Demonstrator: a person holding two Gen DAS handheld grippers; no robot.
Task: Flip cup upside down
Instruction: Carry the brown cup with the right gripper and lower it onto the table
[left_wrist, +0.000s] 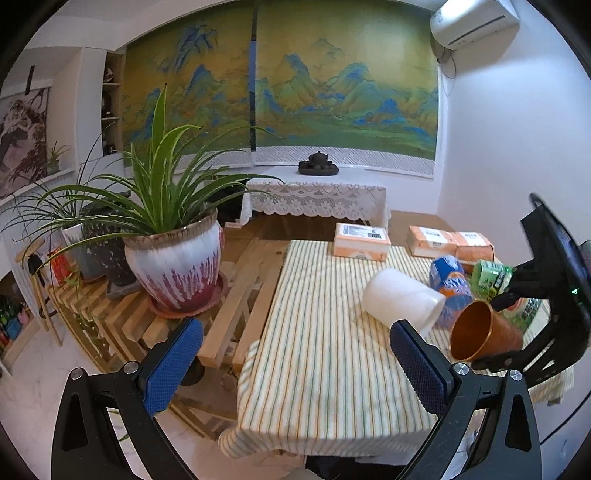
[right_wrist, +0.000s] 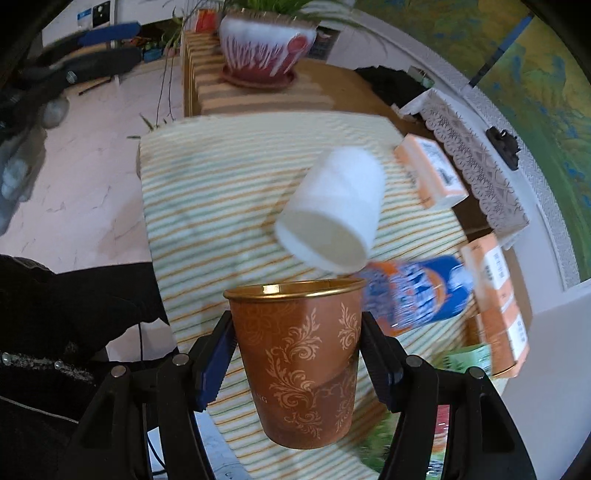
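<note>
Striped in green and orange, the cloth-covered table (left_wrist: 325, 369) fills the foreground under both our tools. Our right gripper (right_wrist: 297, 354) has its blue-padded fingers (right_wrist: 214, 363) closed against the two sides of the copper-brown paper cup with pale scrollwork and a gold rim (right_wrist: 299, 365), gripping around mid-height. In the left wrist view that cup (left_wrist: 484, 330) is off the cloth, tipped so its long axis runs near level and its open mouth faces left, toward our other tool. We judge the flip partly turned, with more roll of the right wrist needed to bring the rim downward. Our left gripper (left_wrist: 291, 369) stands wide open and holds nothing, near the front edge. Beyond the cup, a plain white cup (left_wrist: 402, 301) lies on its side, just beside a blue and orange drink can (left_wrist: 450, 284).
</note>
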